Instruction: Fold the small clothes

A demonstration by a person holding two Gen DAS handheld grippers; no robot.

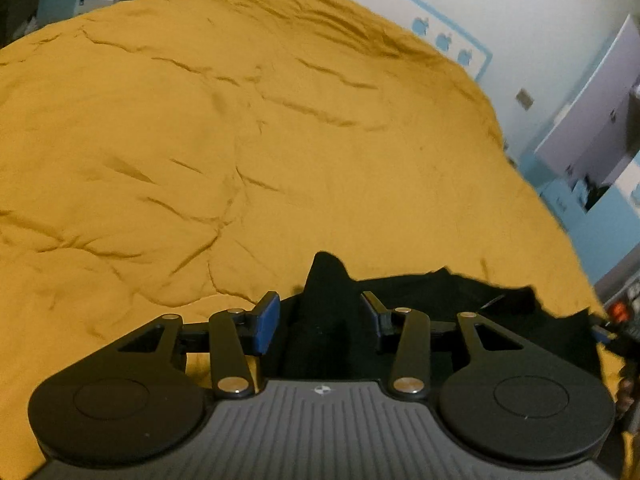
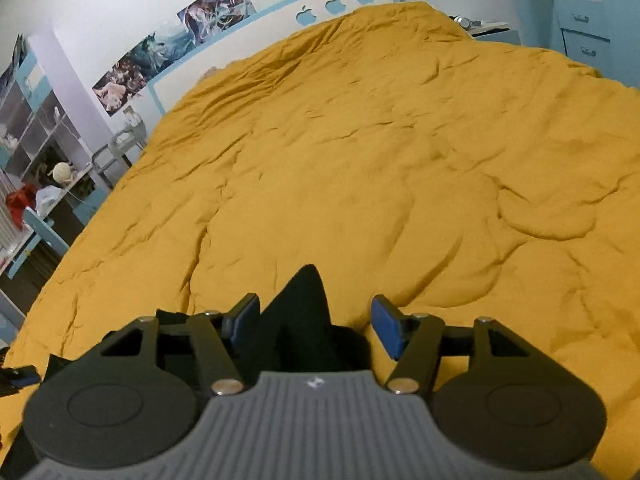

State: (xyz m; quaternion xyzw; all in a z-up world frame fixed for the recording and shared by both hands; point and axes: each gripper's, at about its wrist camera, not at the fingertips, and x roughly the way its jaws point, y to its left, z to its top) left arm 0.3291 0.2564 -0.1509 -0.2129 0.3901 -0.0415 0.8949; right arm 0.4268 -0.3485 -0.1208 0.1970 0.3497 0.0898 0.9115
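Rumpled mustard duvet point(image 2: 360, 160), wall posters point(image 2: 168, 48), headboard point(image 2: 336, 4)

Wide rumpled yellow duvet point(image 2: 360, 152) lies unobstructed ahead; black garment point(image 1: 440, 292) crowds the near edge.

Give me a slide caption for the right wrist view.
Right gripper open around a peak of black garment on a mustard bedspread.

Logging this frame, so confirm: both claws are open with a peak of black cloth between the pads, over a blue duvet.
One error: the duvet is mustard yellow, as both wrist views show. The rest holds: left claw and right claw are open with black cloth peaked between them.
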